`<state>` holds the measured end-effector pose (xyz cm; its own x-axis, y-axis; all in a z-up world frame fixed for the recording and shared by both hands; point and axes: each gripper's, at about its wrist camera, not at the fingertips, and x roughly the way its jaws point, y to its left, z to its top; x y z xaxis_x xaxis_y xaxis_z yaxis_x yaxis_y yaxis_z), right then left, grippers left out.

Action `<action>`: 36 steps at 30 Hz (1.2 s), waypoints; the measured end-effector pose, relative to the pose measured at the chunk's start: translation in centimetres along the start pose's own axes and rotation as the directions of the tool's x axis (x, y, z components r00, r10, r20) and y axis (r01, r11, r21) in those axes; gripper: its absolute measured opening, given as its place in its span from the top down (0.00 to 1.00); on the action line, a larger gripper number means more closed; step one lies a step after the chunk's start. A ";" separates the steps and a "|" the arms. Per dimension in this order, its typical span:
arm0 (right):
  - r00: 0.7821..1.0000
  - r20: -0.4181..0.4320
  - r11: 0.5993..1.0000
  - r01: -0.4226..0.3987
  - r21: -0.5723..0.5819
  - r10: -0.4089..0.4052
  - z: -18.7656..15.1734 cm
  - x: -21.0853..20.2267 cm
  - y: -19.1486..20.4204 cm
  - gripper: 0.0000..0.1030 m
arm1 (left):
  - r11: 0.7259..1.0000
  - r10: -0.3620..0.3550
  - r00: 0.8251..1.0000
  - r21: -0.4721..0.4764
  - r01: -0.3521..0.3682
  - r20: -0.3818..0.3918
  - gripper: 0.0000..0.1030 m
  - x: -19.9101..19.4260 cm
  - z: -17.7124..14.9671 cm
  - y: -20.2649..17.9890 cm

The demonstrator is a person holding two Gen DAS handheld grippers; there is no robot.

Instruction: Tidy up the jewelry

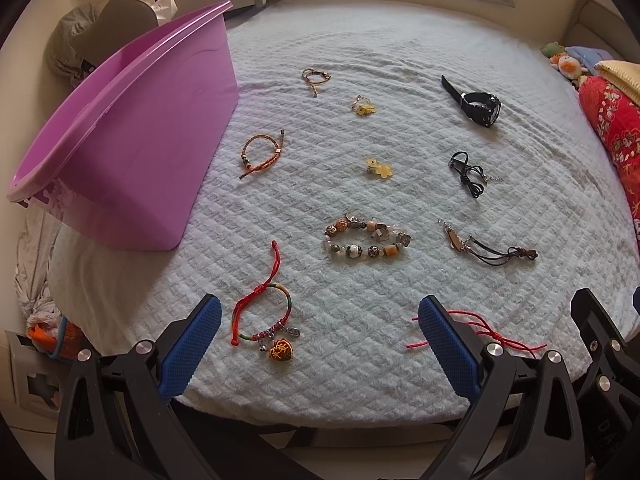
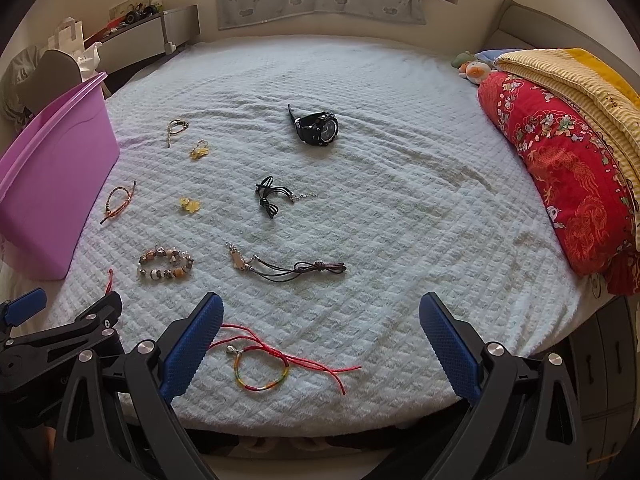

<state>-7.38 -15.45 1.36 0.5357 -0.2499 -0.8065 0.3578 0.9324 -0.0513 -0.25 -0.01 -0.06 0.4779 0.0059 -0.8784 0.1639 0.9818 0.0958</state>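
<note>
Jewelry lies spread over a pale quilted bed (image 1: pixel 360 60). My left gripper (image 1: pixel 320 344) hangs open over the near edge; a red cord bracelet with a heart charm (image 1: pixel 266 320) lies between its fingers. My right gripper (image 2: pixel 320 344) is open too, with a rainbow-and-red cord bracelet (image 2: pixel 262 372) lying between its fingers. Farther out lie a beaded bracelet (image 1: pixel 366 240), a leather cord bracelet (image 1: pixel 484 246), a black cord bracelet (image 1: pixel 468 172), a black watch (image 1: pixel 480 106), two yellow charms (image 1: pixel 378 168) (image 1: pixel 363 106) and two braided bracelets (image 1: pixel 262 154) (image 1: pixel 315 78). A purple bin (image 1: pixel 132 128) sits tilted at the left.
A red patterned pillow (image 2: pixel 560 168) and a yellow blanket (image 2: pixel 580 80) lie along the bed's right side, with small plush toys (image 2: pixel 472 66) behind them. A shelf (image 2: pixel 148 28) and bags stand beyond the bin. The bed's near edge drops off just under both grippers.
</note>
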 end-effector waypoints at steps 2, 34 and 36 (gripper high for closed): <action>1.000 0.000 1.000 0.000 0.000 0.000 0.0 0.0 0.0 0.09 | 1.000 0.000 1.000 0.002 0.000 0.000 0.06 0.0 0.0 0.0; 1.000 -0.003 1.000 -0.001 0.001 0.001 0.0 0.0 -0.1 0.09 | 1.000 0.001 1.000 -0.003 -0.001 0.006 0.06 -0.2 0.1 0.2; 1.000 -0.003 1.000 -0.001 0.001 0.001 0.0 0.0 -0.1 0.09 | 1.000 0.001 1.000 -0.002 -0.001 0.006 0.06 -0.2 0.1 0.2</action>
<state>-7.42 -15.53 1.36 0.5341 -0.2479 -0.8083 0.3581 0.9324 -0.0493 -0.24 0.15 0.17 0.4833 0.0057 -0.8755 0.1619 0.9821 0.0958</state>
